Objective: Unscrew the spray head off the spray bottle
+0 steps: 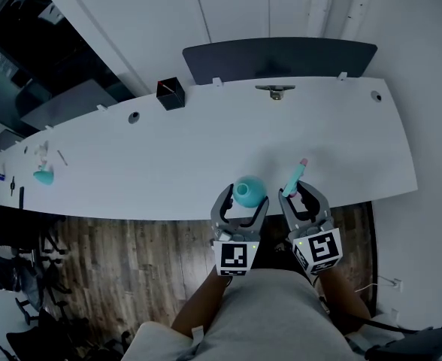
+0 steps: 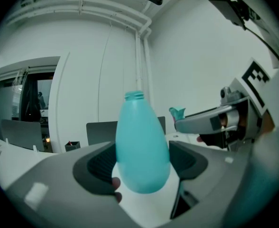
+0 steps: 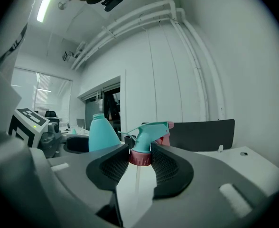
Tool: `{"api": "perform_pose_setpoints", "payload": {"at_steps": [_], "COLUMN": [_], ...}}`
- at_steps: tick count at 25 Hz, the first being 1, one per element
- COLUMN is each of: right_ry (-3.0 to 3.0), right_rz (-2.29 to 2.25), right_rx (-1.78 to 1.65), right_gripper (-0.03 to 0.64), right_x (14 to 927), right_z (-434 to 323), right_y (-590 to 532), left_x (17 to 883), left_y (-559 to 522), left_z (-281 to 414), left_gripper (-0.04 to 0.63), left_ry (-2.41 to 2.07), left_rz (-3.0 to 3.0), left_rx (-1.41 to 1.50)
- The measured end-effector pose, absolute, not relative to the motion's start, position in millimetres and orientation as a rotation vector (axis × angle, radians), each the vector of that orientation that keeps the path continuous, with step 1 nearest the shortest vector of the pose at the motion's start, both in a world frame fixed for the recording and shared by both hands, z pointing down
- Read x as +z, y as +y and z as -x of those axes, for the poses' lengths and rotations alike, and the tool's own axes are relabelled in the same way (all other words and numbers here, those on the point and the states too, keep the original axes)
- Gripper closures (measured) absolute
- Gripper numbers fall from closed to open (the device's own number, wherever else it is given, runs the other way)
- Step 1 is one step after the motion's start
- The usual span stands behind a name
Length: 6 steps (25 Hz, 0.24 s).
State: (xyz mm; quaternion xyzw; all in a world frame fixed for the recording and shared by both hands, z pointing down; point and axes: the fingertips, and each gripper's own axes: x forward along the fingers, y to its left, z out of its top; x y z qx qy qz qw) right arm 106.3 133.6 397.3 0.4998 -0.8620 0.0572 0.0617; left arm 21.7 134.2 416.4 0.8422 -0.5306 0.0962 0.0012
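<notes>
The teal spray bottle (image 1: 249,191) stands upright between the jaws of my left gripper (image 1: 241,201), its threaded neck bare; the pads press on its wide body (image 2: 142,148). The spray head (image 1: 295,177), teal with a pink collar and pink nozzle tip, is off the bottle and held in my right gripper (image 1: 299,195), whose pads clamp the pink collar (image 3: 141,157); its clear dip tube hangs down between the jaws. Both grippers sit side by side at the near edge of the white table (image 1: 206,153). From the right gripper view the bottle (image 3: 103,133) shows to the left.
A black pen cup (image 1: 171,94) stands at the table's far edge, and a dark chair back (image 1: 281,57) is behind it. Another teal object (image 1: 43,176) and small items lie at the table's far left. Wooden floor lies below the near edge.
</notes>
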Motion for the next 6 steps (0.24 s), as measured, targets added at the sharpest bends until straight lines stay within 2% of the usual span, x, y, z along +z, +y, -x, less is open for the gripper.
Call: {"api": "perform_pose_setpoints", "payload": {"at_steps": [6], "right_ry": [-2.594], "right_rz": [-1.521], "right_rx": [0.166], "right_gripper": [0.474], "right_x": [397.3], "right_z": [-110.5], "right_y": [135.1], "left_x": [419.0], "left_y": [136.8], "left_z": [-24.1], "left_gripper": [0.249], "left_ry": [-1.655], "left_rz": [-2.650], "left_rx": [0.319]}}
